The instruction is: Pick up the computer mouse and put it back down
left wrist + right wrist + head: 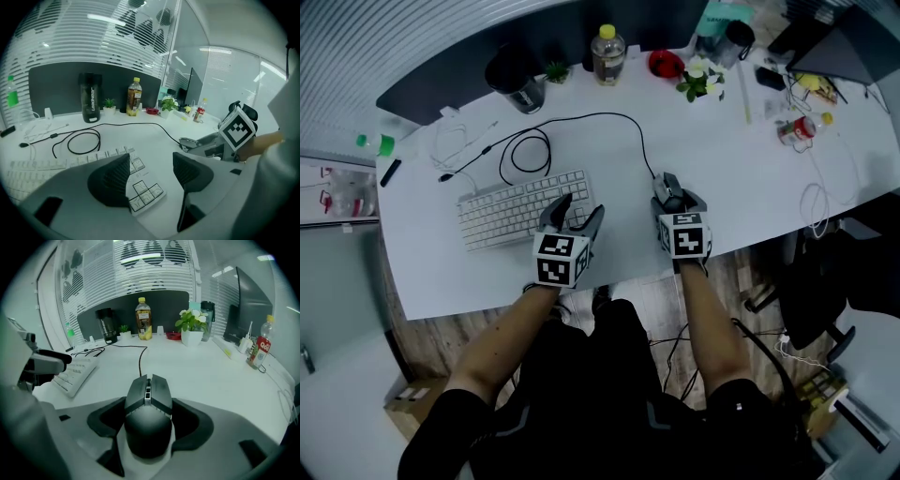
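- The computer mouse (148, 394) is being clamped at its flanks by the right gripper (149, 420), whose jaws are being kept fairly wide around it.
- The mouse is being held low at the white desk (750, 187), right of the keyboard (520, 211), with its cable (619, 117) trailing away; contact with the surface cannot be judged.
- The left gripper (152, 164) is being held wide and empty over the keyboard's right end.
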### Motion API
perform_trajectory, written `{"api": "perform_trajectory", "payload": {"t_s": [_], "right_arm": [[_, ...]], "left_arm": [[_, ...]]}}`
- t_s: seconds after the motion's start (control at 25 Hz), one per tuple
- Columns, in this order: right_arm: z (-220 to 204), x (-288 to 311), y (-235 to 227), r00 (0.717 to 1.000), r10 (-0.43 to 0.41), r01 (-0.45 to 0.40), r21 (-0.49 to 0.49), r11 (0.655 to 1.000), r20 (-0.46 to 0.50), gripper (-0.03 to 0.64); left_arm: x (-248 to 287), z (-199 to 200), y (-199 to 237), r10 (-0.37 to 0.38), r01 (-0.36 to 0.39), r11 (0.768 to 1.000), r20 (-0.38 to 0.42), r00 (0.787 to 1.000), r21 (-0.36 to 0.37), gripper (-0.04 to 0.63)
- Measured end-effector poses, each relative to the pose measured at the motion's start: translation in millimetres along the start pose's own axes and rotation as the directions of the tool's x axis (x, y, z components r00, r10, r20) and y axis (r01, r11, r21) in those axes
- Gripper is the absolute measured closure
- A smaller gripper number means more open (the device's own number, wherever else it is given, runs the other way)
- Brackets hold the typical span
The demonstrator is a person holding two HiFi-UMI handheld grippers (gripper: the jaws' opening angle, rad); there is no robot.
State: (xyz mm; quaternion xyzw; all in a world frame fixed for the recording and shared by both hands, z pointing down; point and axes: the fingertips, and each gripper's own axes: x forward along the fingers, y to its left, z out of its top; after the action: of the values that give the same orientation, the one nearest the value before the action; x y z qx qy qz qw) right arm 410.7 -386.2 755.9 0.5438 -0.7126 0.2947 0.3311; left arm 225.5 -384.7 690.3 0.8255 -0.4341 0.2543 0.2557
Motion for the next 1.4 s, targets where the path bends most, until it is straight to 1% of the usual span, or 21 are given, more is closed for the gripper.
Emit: {"api": "perform_trajectory", "payload": {"t_s": [0.28,0.44,0.6,0.76,0.96,1.08,1.2,1.32,1.4], "right_arm": [[-1,3,-1,1.0,0.011,-0.011,0.003,1.0,0.007,0.311],[4,-2,-2,1.0,0.003,-0.003,0.005,1.0,0.025,0.284],[28,-24,1,0.996,-0.008,0.008,0.009,1.0,0.09,0.281],[63,-57,13,0.984,-0.005,0.002,0.013,1.0,0.176,0.291],[106,-108,42,0.959,0.022,-0.018,-0.016,1.0,0.283,0.299],[135,-142,59,0.936,0.035,-0.028,-0.024,0.999,0.349,0.302],[164,-178,80,0.903,0.05,-0.037,-0.038,0.999,0.426,0.312],[188,-212,107,0.868,0.07,-0.046,-0.06,0.997,0.491,0.318],[203,-230,129,0.846,0.1,-0.068,-0.08,0.994,0.523,0.318]], "left_arm": [[-8,0,2,0.007,-0.007,1.0,0.013,1.0,-0.002,0.291],[-23,6,8,0.016,-0.016,1.0,0.032,0.999,-0.002,0.291],[-49,22,18,0.026,-0.026,1.0,0.072,0.997,-0.002,0.291],[-80,49,26,0.027,-0.028,1.0,0.137,0.99,0.005,0.291],[-125,79,34,0.026,-0.03,0.999,0.208,0.978,0.014,0.291],[-155,102,37,0.011,-0.024,0.999,0.265,0.964,0.045,0.291],[-190,124,43,0.005,-0.034,0.996,0.33,0.944,0.082,0.291],[-228,141,54,0.01,-0.049,0.995,0.391,0.92,0.091,0.291],[-252,152,63,0.013,-0.06,0.994,0.431,0.902,0.096,0.291]]}}
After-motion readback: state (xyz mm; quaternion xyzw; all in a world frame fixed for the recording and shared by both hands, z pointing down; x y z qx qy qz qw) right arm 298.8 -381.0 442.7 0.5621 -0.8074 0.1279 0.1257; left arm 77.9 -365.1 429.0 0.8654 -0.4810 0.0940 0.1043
